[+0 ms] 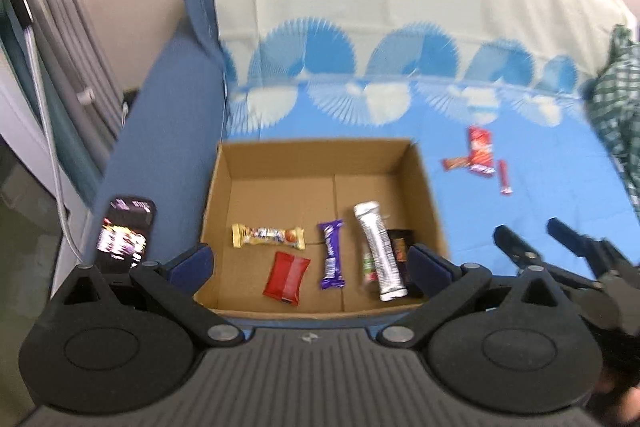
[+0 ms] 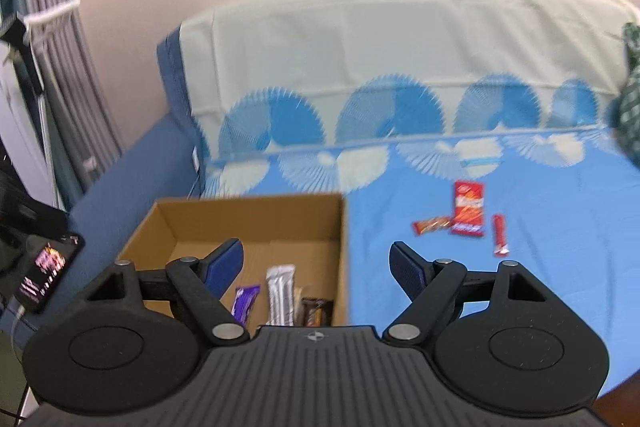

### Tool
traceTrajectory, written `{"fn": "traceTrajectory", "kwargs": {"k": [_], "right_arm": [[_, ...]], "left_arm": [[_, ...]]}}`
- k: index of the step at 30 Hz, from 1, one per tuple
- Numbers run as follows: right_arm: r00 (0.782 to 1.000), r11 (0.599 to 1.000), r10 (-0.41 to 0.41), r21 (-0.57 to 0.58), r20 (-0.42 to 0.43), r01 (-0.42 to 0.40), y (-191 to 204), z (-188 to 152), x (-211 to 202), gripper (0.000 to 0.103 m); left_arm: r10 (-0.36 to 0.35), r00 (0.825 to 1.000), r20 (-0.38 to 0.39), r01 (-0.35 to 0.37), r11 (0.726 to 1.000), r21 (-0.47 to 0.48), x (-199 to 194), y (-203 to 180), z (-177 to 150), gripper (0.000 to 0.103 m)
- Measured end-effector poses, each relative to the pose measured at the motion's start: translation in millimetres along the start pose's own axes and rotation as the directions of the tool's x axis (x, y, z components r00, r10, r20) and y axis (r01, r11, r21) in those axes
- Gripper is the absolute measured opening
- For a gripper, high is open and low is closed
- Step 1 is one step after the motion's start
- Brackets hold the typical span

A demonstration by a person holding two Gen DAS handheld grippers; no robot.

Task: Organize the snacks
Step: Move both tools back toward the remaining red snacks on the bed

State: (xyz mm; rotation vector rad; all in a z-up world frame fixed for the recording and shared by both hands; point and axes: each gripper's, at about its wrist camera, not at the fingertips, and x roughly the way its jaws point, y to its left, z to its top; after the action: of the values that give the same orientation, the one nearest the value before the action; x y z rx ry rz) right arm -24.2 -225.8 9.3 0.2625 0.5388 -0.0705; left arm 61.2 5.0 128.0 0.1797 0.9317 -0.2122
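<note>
An open cardboard box (image 1: 316, 159) sits on the blue bed sheet. On its floor lie a yellow bar (image 1: 268, 236), a red packet (image 1: 287, 278), a purple bar (image 1: 332, 254), a silver bar (image 1: 378, 251) and a dark packet (image 1: 400, 247). My left gripper (image 1: 310, 259) hangs above the box's near edge, open and empty. My right gripper (image 2: 316, 249) is open and empty too, over the box's right wall (image 2: 256, 223); the left wrist view shows the right gripper (image 1: 528, 229) right of the box. On the sheet further right lie a red snack box (image 2: 468, 207), a red-brown bar (image 2: 432, 225) and a red stick (image 2: 499, 235).
A phone (image 1: 126, 233) with a lit screen lies on the blue mattress edge left of the box. A green checked cloth (image 1: 616, 99) is bunched at the far right. Grey curtains (image 1: 60, 7) hang at the left, and a pale covered backrest (image 2: 400, 35) stands behind.
</note>
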Motion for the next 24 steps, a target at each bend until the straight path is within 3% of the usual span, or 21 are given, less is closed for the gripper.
{"fn": "traceTrajectory", "kwargs": {"k": [6, 13, 15, 19, 24], "right_arm": [[0.997, 0.999, -0.039, 0.032, 0.072, 0.036, -26, -4, -50, 0.083], [0.987, 0.993, -0.106, 0.069, 0.117, 0.099, -64, -11, -82, 0.084], [0.984, 0.99, -0.128, 0.083, 0.124, 0.118, -76, -13, -87, 0.084], [0.977, 0.982, -0.165, 0.11, 0.132, 0.151, -98, -17, -93, 0.084], [0.97, 0.972, -0.203, 0.146, 0.131, 0.184, -123, -23, -94, 0.084]], "left_arm": [[-0.033, 0.993, 0.115, 0.031, 0.999, 0.019, -102, -23, 5, 0.103], [-0.099, 0.959, 0.264, 0.092, 0.995, 0.039, -183, -60, 6, 0.103], [-0.119, 0.95, 0.29, 0.105, 0.993, 0.062, -194, -72, 5, 0.103], [-0.172, 0.953, 0.249, 0.153, 0.984, 0.094, -193, -100, 6, 0.103], [-0.213, 0.943, 0.256, 0.179, 0.973, 0.147, -192, -126, 3, 0.103]]}}
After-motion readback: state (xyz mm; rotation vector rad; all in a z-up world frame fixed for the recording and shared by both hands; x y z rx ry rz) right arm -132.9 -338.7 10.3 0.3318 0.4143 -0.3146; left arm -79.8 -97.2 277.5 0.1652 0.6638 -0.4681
